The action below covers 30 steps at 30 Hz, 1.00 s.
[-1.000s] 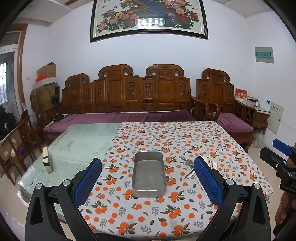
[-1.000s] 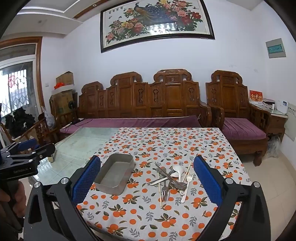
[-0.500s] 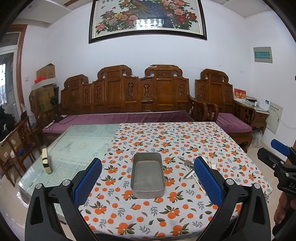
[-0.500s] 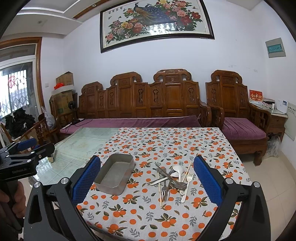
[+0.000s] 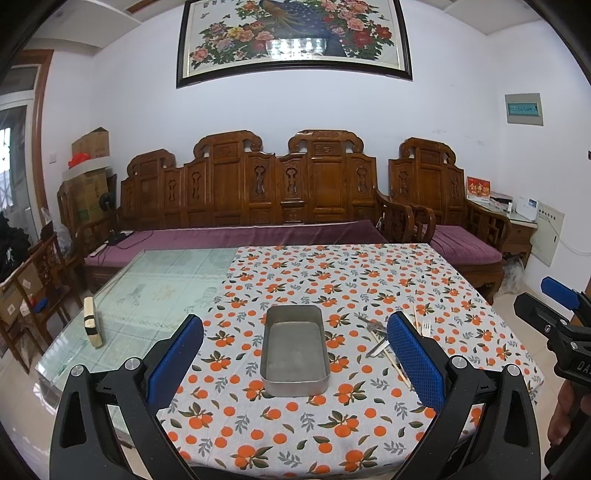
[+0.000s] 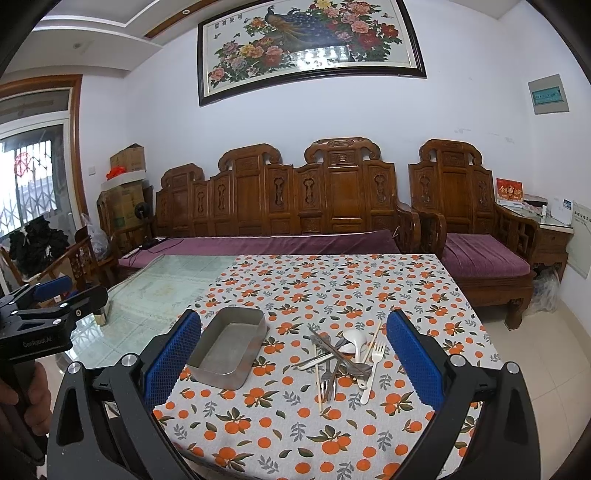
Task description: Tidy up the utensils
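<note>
Stainless steel makes up the rectangular tray (image 5: pixel 295 349), which sits empty on the orange-print tablecloth (image 5: pixel 332 273) toward the near edge of the tabletop (image 5: pixel 159 291). In the left wrist view the tray lies straight ahead, framed between the two blue-padded fingers of the left tongs (image 5: pixel 295 363), which are spread wide with nothing between them. Just to the right of the tray, apart from it, lies a loose pile of utensils (image 6: pixel 341 356). The right wrist view shows the pile best: a white plastic spoon (image 6: pixel 355 341), a white plastic fork (image 6: pixel 373 365), a metal fork (image 6: pixel 327 384) with its tines toward the camera, pale chopsticks (image 6: pixel 317 373) and further metal handles crossing one another. The pieces overlap, so how many there are cannot be told.

The right tongs (image 6: pixel 293 363) are likewise spread wide and hold nothing; tray and pile both show in the gap between their fingers, the tray at the left and the utensils at the right. Each gripper appears at the edge of the other's view, held off the near side of the tabletop.

The left part of the tabletop is bare greenish glass, where a small cream-coloured block with a dark band (image 5: pixel 90 323) stands upright near the edge. Behind the tabletop runs a carved wooden bench (image 5: pixel 258 192) with purple cushions, under a framed peacock-and-flower picture (image 5: pixel 293 35).
</note>
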{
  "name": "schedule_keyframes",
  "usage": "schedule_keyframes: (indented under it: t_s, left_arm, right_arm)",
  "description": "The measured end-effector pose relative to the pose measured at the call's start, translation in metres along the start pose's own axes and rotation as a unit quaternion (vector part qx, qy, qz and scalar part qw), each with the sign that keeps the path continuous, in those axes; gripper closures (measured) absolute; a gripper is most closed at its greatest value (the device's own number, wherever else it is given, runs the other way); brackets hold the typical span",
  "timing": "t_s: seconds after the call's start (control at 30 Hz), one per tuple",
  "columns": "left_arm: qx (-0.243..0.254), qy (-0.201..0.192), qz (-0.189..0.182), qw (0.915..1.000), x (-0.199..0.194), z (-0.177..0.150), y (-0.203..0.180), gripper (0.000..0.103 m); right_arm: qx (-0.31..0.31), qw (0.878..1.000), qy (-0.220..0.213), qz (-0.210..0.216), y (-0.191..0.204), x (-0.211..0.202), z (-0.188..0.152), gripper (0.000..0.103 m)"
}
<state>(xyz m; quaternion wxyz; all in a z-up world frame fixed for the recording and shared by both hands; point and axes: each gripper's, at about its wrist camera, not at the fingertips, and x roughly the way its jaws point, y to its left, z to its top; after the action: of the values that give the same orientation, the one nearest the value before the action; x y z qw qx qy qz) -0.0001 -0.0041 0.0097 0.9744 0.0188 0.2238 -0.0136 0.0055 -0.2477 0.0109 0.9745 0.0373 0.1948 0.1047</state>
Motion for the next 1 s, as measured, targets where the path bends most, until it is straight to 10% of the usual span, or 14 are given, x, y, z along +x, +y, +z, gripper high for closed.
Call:
schedule_keyframes:
  t_s: [1.0]
  left_arm:
    - [0.002,0.0,0.0,1.0,0.0006,-0.0023,-0.0012,0.006]
  right_arm:
    - [0.0,1.0,-0.001,-0.001,-0.002,-0.001,0.0014,0.003]
